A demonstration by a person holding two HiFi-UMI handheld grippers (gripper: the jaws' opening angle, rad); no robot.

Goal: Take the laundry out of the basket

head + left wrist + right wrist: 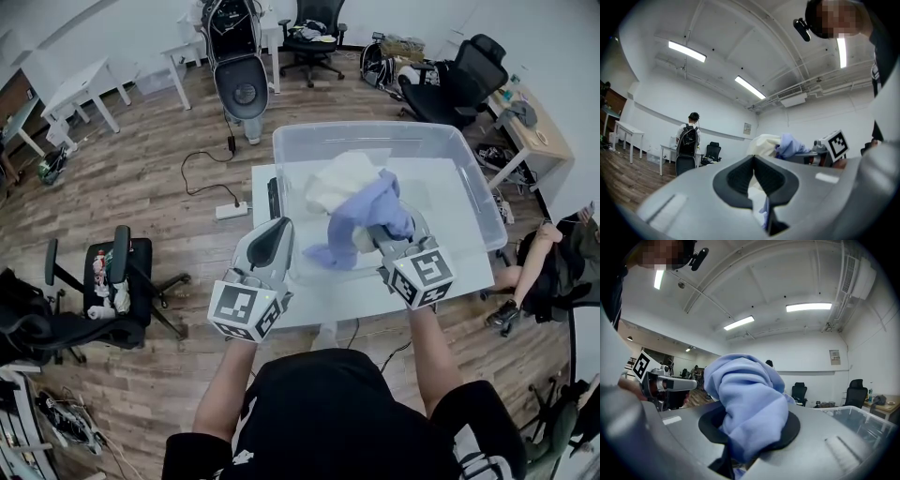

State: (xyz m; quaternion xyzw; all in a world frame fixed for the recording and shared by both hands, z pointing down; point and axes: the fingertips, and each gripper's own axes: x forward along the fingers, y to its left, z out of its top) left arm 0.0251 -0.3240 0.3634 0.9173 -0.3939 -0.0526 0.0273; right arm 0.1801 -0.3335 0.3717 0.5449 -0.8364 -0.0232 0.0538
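Note:
A clear plastic basket (pixel 375 133) stands on a white table (pixel 375 292). A cream cloth (pixel 342 178) lies bunched inside it. My right gripper (pixel 380 232) is shut on a lavender-blue cloth (pixel 370 214), which hangs lifted over the basket's front part. In the right gripper view this blue cloth (pixel 750 399) bulges out over the pads and hides the jaw gap of the right gripper (pixel 751 430). My left gripper (pixel 278 227) hovers at the basket's front-left rim, its jaws together with nothing seen held. From the left gripper (pixel 753 164) I see the cream cloth (pixel 764 143) and blue cloth (pixel 790 143) ahead.
A black office chair (pixel 122 274) stands on the wood floor at the left. A power strip with cable (pixel 230 211) lies left of the table. More chairs and desks line the back. A person sits on the floor at the right (pixel 539 255). Another person with a backpack (pixel 688 140) stands far off.

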